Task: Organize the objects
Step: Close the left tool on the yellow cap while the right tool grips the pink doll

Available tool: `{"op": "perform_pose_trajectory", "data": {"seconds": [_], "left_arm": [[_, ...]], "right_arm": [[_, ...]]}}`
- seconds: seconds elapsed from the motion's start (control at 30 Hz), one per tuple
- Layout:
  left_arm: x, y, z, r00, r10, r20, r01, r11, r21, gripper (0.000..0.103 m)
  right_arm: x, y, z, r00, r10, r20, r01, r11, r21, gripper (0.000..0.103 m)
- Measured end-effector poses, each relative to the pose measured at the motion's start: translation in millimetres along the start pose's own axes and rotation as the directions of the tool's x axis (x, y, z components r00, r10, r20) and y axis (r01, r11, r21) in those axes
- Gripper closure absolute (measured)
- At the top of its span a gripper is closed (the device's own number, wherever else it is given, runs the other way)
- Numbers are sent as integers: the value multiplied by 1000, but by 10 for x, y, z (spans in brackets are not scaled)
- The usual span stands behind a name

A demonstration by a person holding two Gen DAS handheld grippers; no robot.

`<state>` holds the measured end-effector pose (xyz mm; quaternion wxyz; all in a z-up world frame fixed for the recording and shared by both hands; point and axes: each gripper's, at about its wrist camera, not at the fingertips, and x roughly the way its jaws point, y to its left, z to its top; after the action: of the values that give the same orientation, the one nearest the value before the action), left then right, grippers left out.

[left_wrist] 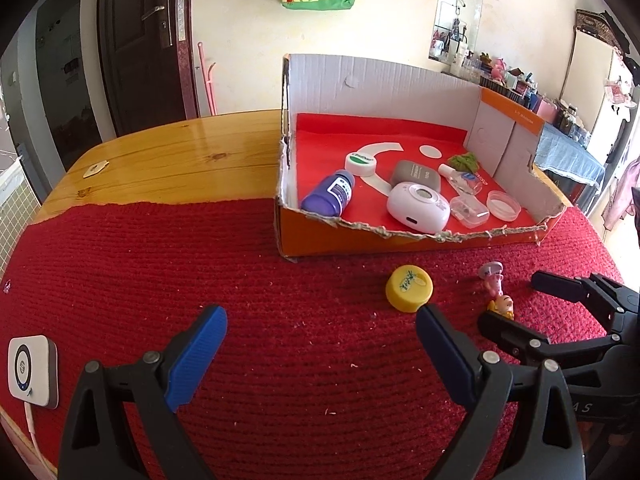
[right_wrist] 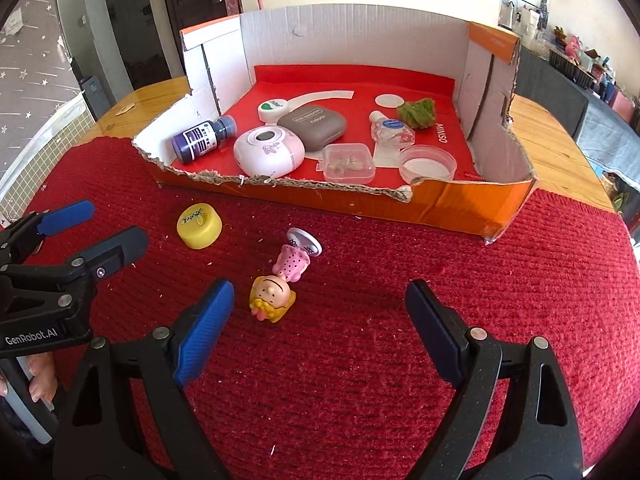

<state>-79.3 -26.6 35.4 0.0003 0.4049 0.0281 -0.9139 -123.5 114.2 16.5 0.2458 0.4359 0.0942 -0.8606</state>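
A yellow bottle cap [left_wrist: 409, 288] [right_wrist: 199, 225] and a small doll figure in a pink dress [right_wrist: 280, 280] [left_wrist: 498, 292] lie on the red knitted cloth, in front of an orange cardboard box [left_wrist: 400, 242] [right_wrist: 460, 204]. Inside the box lie a purple bottle [left_wrist: 328, 198], a white round device [left_wrist: 418, 207], a grey case [right_wrist: 312, 126], clear plastic containers and a green tuft. My left gripper [left_wrist: 322, 344] stands open over bare cloth, the cap just beyond its right finger. My right gripper [right_wrist: 320, 312] is open too, with the doll just ahead of its left finger.
A white square device with a cable [left_wrist: 32, 370] lies at the cloth's left edge. The wooden table [left_wrist: 180, 160] shows behind the cloth, with a small tag [left_wrist: 95, 168] on it. A hand [right_wrist: 40, 376] holds the left gripper's handle. A door and cluttered shelves stand further back.
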Motion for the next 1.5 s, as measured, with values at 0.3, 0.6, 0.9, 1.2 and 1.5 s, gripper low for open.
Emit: {"op": "perform_pose_trajectory", "data": {"seconds": [0.3,0.6,0.9,1.2,1.5], "left_arm": [[144,-126,63,997,-56,-56,60,996,68,6],[280,-214,149,989,-109,-103,120,987,107,14],[353,-286,161,985,-124,-123,141,980,142,24],[358,-371,171,982,-152,-115,169,972,163,46],[148,-367,193,981,-177,-75,188,969,159,72]], "right_arm": [[35,-187,16,997,-55,-49,54,998,-21,15],[48,-104,64,998,-20,-58,11,989,-148,16],[132,-71,151,997,40,-62,-49,985,-163,35],[123,-40,147,997,75,-30,-79,984,-162,66],[6,-17,87,990,138,-6,-137,977,-160,82]]}}
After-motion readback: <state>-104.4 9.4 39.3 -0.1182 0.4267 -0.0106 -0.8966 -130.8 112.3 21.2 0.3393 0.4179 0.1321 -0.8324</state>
